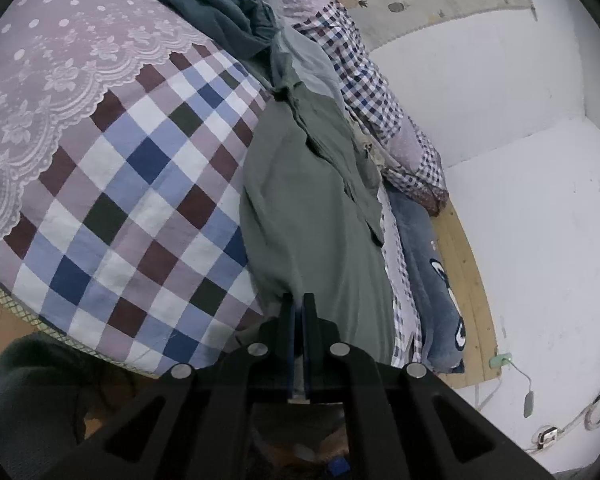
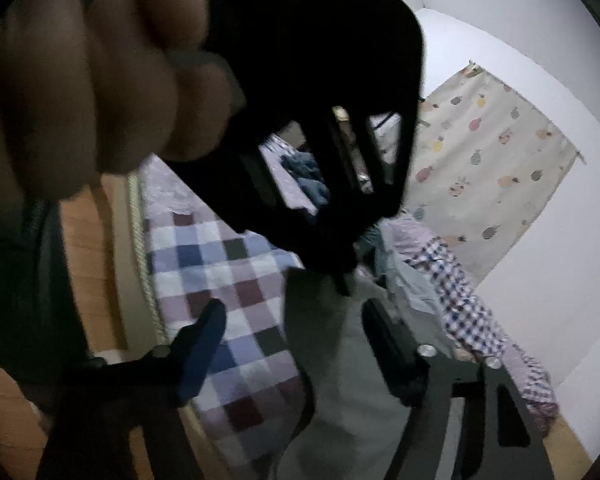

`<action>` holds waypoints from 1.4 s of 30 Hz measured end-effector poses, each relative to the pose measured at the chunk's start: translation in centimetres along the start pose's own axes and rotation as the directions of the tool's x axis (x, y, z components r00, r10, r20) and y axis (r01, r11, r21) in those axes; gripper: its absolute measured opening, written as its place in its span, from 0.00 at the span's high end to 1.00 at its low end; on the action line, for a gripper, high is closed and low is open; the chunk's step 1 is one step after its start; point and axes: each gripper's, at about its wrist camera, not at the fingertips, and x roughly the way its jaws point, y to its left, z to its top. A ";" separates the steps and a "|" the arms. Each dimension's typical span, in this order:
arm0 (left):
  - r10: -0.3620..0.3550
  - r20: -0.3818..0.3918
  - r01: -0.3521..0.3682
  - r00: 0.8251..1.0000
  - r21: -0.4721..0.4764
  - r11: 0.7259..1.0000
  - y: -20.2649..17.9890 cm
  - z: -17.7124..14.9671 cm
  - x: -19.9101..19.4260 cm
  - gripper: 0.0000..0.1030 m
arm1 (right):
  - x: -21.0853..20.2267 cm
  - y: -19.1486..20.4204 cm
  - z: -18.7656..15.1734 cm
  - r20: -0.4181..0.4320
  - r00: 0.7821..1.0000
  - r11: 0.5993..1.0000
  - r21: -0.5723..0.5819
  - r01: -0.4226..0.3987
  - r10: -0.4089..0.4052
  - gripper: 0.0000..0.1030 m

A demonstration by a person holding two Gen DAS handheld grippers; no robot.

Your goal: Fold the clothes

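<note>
Two tools over one grey-green garment (image 1: 320,216) on the bed

Your left tool (image 1: 299,300) is clamped on the garment's near edge — your right tool (image 2: 296,320) stands apart above it, gripping nothing; the checked bedspread (image 1: 140,200) lies beneath.

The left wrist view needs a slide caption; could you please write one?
Left tool shut on the edge of a grey-green garment lying on the checked bedspread.

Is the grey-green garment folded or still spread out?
Not neatly folded: the grey-green garment lies stretched along the checked bedcover, rumpled at its far end.
</note>
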 end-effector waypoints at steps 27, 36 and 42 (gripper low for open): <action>0.052 0.119 -0.031 0.991 -0.173 0.984 2.1 -3.3 -2.3 0.24 | 0.8 -3.9 0.3 -0.028 0.997 0.989 0.131 -0.061 0.065 0.99; -0.191 0.136 0.225 0.972 -0.310 0.924 2.9 -4.3 -0.6 0.24 | 0.0 -5.1 1.0 -0.008 0.998 0.983 0.171 -0.062 0.064 0.99; -0.195 0.171 0.241 0.966 -0.313 0.919 3.2 -4.0 -1.2 0.28 | 0.0 -4.1 0.9 -0.021 0.997 0.986 0.148 -0.075 0.079 0.99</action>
